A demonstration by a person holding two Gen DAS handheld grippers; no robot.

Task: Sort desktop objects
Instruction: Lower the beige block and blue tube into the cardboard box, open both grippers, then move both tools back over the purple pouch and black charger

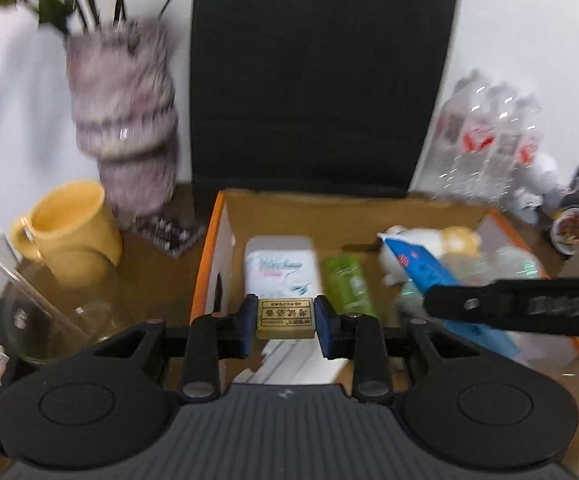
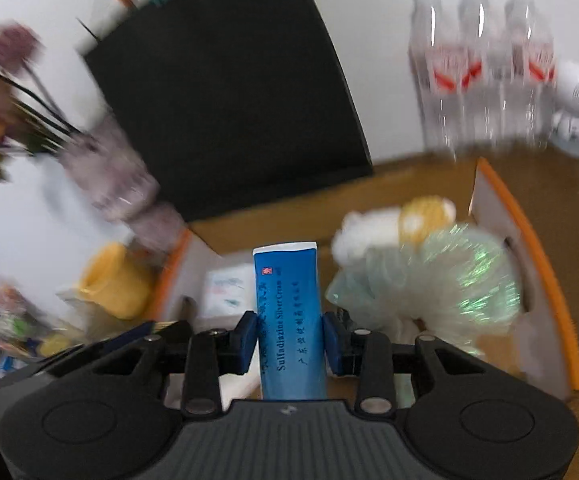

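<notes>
My left gripper (image 1: 286, 320) is shut on a small gold-coloured block with printed characters (image 1: 286, 317), held above the near part of an open cardboard box (image 1: 213, 240) with orange edges. My right gripper (image 2: 289, 342) is shut on a blue and white cream tube (image 2: 287, 304) that stands upright between its blue pads (image 2: 249, 336). The same tube (image 1: 421, 268) and the right gripper's black finger (image 1: 509, 306) show at the right of the left wrist view, over the box. Inside the box lie a white tissue pack (image 1: 279, 268), a green packet (image 1: 347, 284), a white and yellow plush toy (image 2: 393, 228) and a shiny mesh puff (image 2: 449, 280).
A black board (image 1: 317, 76) stands behind the box. Left of it are a purple-grey vase with flowers (image 1: 125, 120), a yellow mug (image 1: 73, 232) and a glass bowl (image 1: 41, 320). Wrapped water bottles (image 2: 485, 68) and a small white figure (image 2: 573, 100) stand at the back right on the wooden desk (image 2: 561, 208).
</notes>
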